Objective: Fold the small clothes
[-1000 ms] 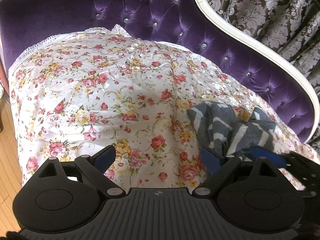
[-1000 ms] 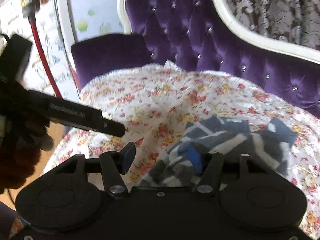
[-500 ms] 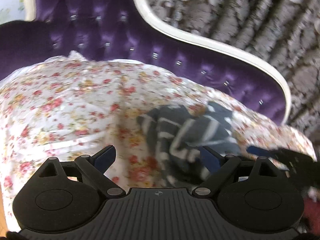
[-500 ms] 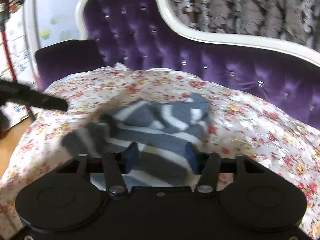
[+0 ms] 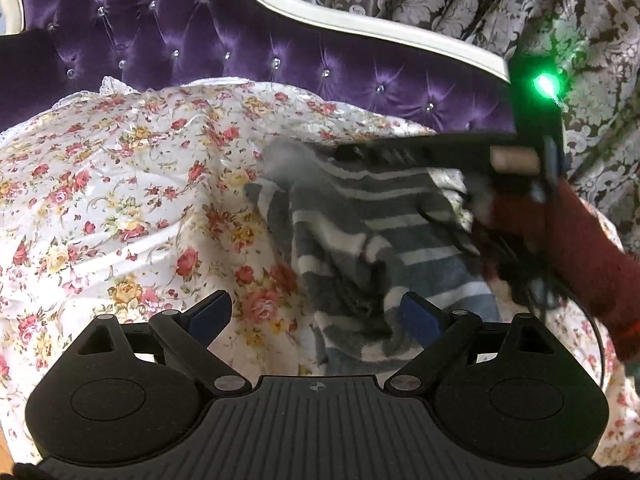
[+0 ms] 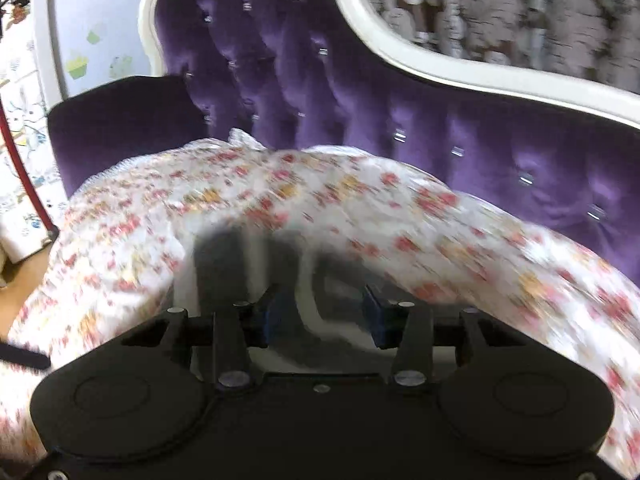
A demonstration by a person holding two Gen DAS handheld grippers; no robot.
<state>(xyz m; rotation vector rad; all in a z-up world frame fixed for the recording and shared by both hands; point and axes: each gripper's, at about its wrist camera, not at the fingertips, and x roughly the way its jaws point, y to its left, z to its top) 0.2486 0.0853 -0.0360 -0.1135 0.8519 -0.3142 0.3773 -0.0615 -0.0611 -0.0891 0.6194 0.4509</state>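
Observation:
A crumpled grey and white striped garment [image 5: 360, 240] lies on a floral cover [image 5: 120, 184] over a purple sofa. My left gripper [image 5: 316, 316] is open just in front of the garment's near edge, its right pad [image 5: 420, 318] over the cloth. My right gripper [image 6: 322, 312] is open, low over the garment [image 6: 240, 256], which is blurred there. In the left wrist view the right gripper [image 5: 360, 152] reaches in from the right over the garment's far edge, held by a hand in a red sleeve [image 5: 580, 248].
The tufted purple sofa back [image 5: 240, 48] with a white frame [image 5: 360, 28] rises behind. A patterned curtain [image 5: 520, 8] hangs at the back right. A dark armrest [image 6: 120, 120] is at the left, with wooden floor [image 6: 16, 296] beyond the cover's edge.
Both grippers moved closer to the garment. The left one swung right so the garment sits before its jaws. The right one dropped low over the garment's far side and is in fast motion.

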